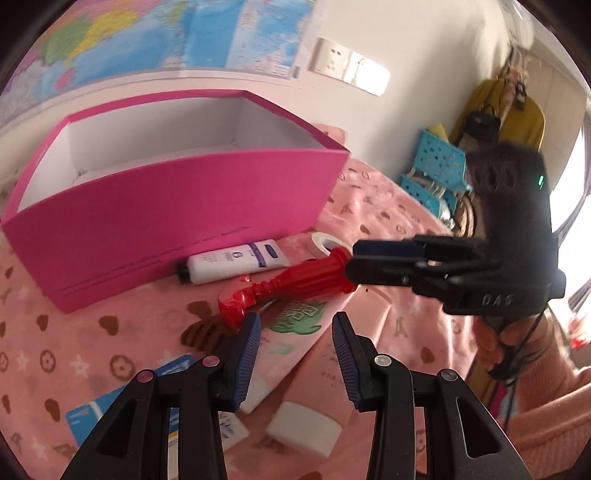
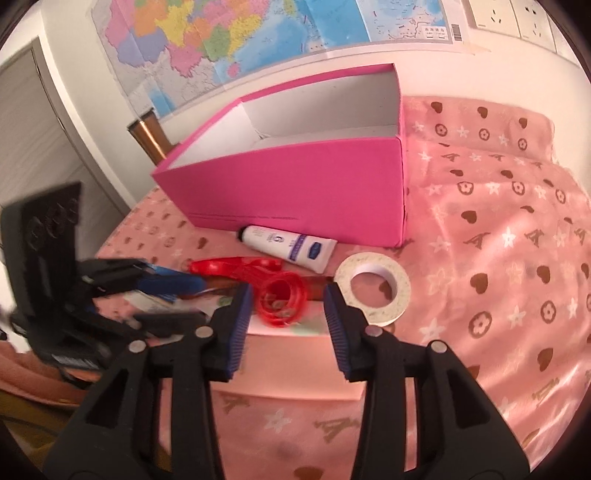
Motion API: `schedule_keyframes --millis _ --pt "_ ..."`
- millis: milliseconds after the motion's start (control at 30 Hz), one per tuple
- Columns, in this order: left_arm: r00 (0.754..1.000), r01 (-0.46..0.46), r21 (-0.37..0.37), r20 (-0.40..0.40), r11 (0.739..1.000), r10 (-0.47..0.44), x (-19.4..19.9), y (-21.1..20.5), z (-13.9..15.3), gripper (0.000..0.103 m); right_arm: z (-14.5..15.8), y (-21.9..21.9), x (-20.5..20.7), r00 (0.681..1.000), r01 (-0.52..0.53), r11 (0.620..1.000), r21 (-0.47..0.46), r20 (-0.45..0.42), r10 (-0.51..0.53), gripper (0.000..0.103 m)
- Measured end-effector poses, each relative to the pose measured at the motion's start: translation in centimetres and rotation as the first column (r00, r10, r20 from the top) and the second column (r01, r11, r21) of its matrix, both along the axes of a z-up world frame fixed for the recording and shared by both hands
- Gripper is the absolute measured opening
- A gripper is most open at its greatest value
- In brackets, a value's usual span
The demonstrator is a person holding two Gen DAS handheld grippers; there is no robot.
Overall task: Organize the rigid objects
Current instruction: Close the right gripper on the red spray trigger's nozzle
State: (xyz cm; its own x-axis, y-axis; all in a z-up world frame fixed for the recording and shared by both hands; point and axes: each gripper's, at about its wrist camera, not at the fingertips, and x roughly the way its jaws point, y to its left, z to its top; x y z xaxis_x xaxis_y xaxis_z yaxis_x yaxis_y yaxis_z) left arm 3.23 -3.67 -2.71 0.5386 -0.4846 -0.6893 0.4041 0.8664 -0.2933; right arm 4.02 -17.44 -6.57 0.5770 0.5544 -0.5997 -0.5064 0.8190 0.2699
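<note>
An open pink box (image 1: pixel 177 206) (image 2: pixel 295 188) stands on the pink cloth. Before it lie a white tube (image 1: pixel 236 260) (image 2: pixel 291 247), a red plastic tool (image 1: pixel 288 284) (image 2: pixel 280 291) and a white tape roll (image 1: pixel 325 242) (image 2: pixel 373 291). My left gripper (image 1: pixel 295 332) is open above two pink tubes (image 1: pixel 325 380), with the red tool's head just beyond its tips. My right gripper (image 2: pixel 288 301) is open, its fingers on either side of the red tool's round end; in the left wrist view (image 1: pixel 351 258) it reaches in from the right to that end.
A blue and white carton (image 1: pixel 92 410) lies at the left gripper's lower left. Blue baskets (image 1: pixel 436 166) and a yellow coat (image 1: pixel 498 107) stand past the bed's right. A map (image 2: pixel 258 33) and wall sockets (image 2: pixel 509 14) are behind the box.
</note>
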Motion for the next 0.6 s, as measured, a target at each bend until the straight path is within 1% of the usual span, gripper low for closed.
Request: schedule_keyframes --millis 33,100,133,167,200,300,333,367,433,500,600 --pt "1.0 -0.007 -0.01 -0.003 1.0 0.007 0.2 0.3 0.1 0.041 0.0 0.1 0.0 1.0 -0.009 1.0 0.003 0.005 0.009 0.043" --pt "1.0 -0.013 -0.011 -0.002 1.0 0.013 0.3 0.4 0.2 0.041 0.2 0.5 -0.2 0.999 -0.018 1.0 -0.022 0.028 0.019 0.042" --pt "1.0 -0.013 -0.012 -0.001 1.0 0.013 0.3 0.4 0.2 0.041 0.3 0.6 -0.2 0.999 -0.019 0.999 -0.03 0.033 0.02 0.04" --pt "1.0 -0.007 -0.017 -0.002 1.0 0.006 0.3 0.3 0.3 0.041 0.3 0.7 -0.1 0.999 -0.02 0.999 -0.034 0.029 0.021 0.034" --pt "1.0 0.007 -0.024 -0.002 1.0 -0.007 0.2 0.2 0.3 0.041 0.3 0.6 -0.1 0.999 -0.013 0.999 -0.04 0.028 0.014 0.032" --pt "0.998 0.053 -0.034 0.018 0.998 -0.052 -0.6 -0.4 0.7 0.042 0.0 -0.3 0.3 1.0 0.018 0.999 -0.048 0.013 -0.017 0.032" --pt "0.998 0.055 -0.034 0.025 0.998 -0.054 -0.8 -0.4 0.9 0.047 -0.1 -0.6 0.4 1.0 0.02 0.999 -0.044 0.005 -0.02 0.032" --pt "0.998 0.043 -0.027 0.036 0.999 -0.042 -0.9 -0.2 1.0 0.051 -0.3 -0.8 0.5 1.0 0.024 0.999 -0.043 -0.001 -0.024 0.032" --pt "0.999 0.014 -0.022 0.032 1.0 -0.013 -0.5 0.3 0.9 0.051 -0.4 -1.2 0.6 0.999 0.032 0.999 -0.041 -0.005 -0.033 0.032" --pt "0.999 -0.032 -0.03 -0.006 0.999 0.031 0.5 1.3 0.4 0.051 -0.4 -1.2 0.6 0.999 0.034 0.999 -0.033 -0.005 -0.034 0.032" --pt "0.996 -0.073 -0.028 -0.059 0.997 0.072 2.0 1.8 -0.4 0.051 0.0 -1.1 0.5 0.999 0.031 0.999 -0.013 0.009 -0.031 0.032"
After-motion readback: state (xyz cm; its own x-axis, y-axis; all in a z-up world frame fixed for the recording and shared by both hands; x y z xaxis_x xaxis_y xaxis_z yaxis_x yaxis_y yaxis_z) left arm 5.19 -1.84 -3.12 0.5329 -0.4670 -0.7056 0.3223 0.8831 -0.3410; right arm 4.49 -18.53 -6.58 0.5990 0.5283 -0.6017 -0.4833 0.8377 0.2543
